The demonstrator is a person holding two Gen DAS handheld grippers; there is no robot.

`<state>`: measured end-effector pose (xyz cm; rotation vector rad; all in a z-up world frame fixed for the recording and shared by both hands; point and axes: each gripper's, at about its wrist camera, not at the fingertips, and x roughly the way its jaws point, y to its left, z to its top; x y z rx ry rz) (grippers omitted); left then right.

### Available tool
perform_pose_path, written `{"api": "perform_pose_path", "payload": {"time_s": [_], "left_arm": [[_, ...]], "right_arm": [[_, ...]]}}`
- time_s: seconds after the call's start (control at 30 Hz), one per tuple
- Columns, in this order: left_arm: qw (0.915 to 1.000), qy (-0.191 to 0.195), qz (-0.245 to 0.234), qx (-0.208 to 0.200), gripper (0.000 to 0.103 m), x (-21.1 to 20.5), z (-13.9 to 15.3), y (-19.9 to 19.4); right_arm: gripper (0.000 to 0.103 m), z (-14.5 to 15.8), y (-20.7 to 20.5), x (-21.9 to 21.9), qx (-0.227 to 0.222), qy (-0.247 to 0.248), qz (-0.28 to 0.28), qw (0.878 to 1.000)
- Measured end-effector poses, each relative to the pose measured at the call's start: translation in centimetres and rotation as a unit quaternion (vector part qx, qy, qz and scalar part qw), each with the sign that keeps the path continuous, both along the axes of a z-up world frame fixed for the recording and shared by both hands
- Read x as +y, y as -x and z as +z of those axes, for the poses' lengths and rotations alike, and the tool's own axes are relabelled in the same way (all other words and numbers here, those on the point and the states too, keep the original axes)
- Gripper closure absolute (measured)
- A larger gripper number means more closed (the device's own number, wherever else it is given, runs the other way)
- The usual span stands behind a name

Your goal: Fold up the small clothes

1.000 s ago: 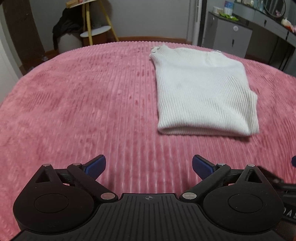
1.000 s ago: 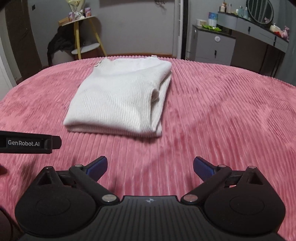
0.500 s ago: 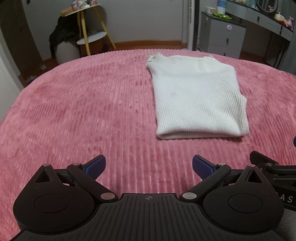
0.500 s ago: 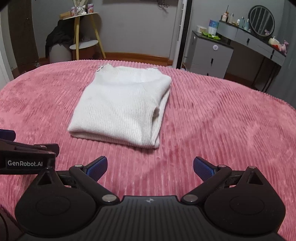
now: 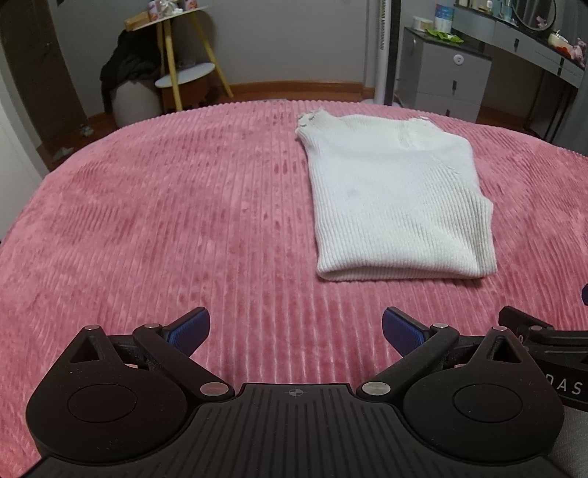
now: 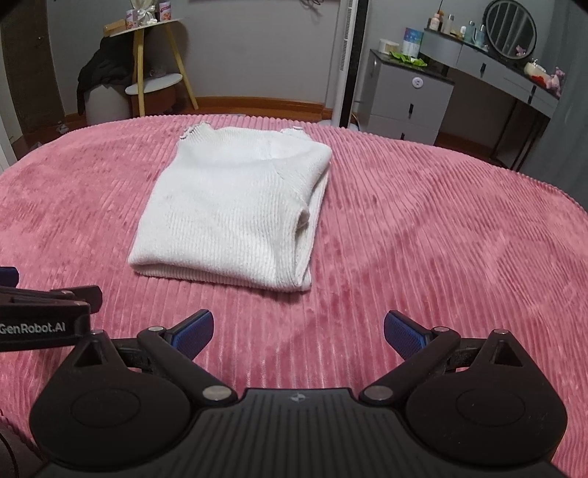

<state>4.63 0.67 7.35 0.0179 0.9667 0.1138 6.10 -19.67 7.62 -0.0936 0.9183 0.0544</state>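
A white ribbed knit sweater (image 5: 397, 198) lies folded into a rectangle on the pink corduroy bed cover (image 5: 165, 220). It also shows in the right wrist view (image 6: 235, 213), its folded edge nearest me. My left gripper (image 5: 296, 331) is open and empty, held back from the sweater's near left corner. My right gripper (image 6: 298, 331) is open and empty, short of the sweater's near right corner. Neither gripper touches the sweater.
The bed cover (image 6: 441, 239) spreads wide around the sweater. Beyond the bed stand a yellow-legged side table (image 5: 183, 70), a grey cabinet (image 6: 408, 95) and a dressing table with a round mirror (image 6: 511, 29). The left gripper's body (image 6: 40, 312) shows at the right wrist view's left edge.
Both grippers have drawn back and risen from the sweater, which now looks smaller and farther off. The sweater itself has not moved. Both stay open.
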Motion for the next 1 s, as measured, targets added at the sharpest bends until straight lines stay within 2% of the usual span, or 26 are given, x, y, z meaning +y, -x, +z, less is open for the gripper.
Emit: {"api": "perform_pose_path", "payload": {"time_s": [1.0], "left_arm": [[1.0, -0.006, -0.005, -0.005, 0.0, -0.16, 0.55, -0.13]], "right_arm": [[0.004, 0.37, -0.19, -0.09, 0.0, -0.018, 0.004, 1.0]]}}
